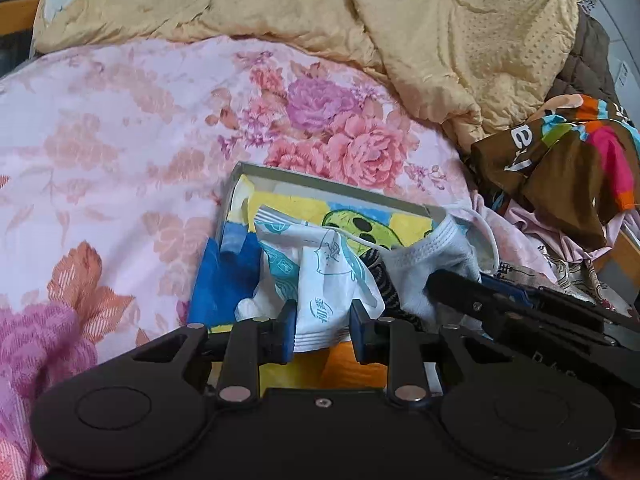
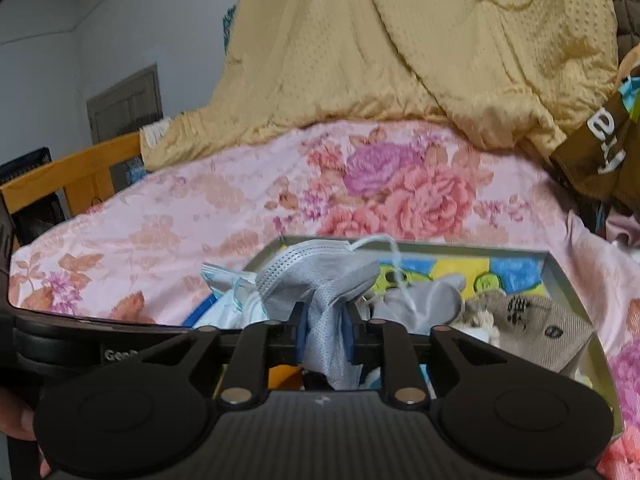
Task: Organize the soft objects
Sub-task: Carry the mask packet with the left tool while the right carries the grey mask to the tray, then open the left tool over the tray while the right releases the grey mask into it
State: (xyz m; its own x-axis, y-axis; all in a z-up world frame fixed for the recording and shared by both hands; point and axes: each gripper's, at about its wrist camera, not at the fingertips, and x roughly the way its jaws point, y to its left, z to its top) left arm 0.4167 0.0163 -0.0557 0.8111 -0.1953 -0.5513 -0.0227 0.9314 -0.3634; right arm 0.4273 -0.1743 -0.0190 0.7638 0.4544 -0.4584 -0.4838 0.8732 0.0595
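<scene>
A shallow box [image 1: 340, 190] with gray walls and a bright cartoon picture on its floor sits on a pink flowered bedspread [image 1: 120, 140]. Soft things lie piled inside it.

The left gripper [image 1: 323, 326] is over the near end of the box. Its two blue pads sit close on each side of a white tissue packet [image 1: 320, 280] with teal print, and the packet fills the gap between them. I cannot tell if the pads are really squeezing it. The packet lies in the box, partly on a blue patch of the picture.

The right gripper [image 2: 325, 332] is pinched tight on a gray face mask [image 2: 320, 280]. The mask bunches up between the pads and fans out above them, over the box. Its thin white ear loop [image 2: 384, 240] curls up by the far wall.

A beige sock [image 2: 548, 336] with dark marks lies in the right side of the box, next to some gray cloth [image 2: 424, 300].

A big yellow quilt [image 1: 400, 20] is heaped at the far side of the bed. A brown cloth with bright colors [image 1: 568, 168] lies off to the right, just beside the box.
</scene>
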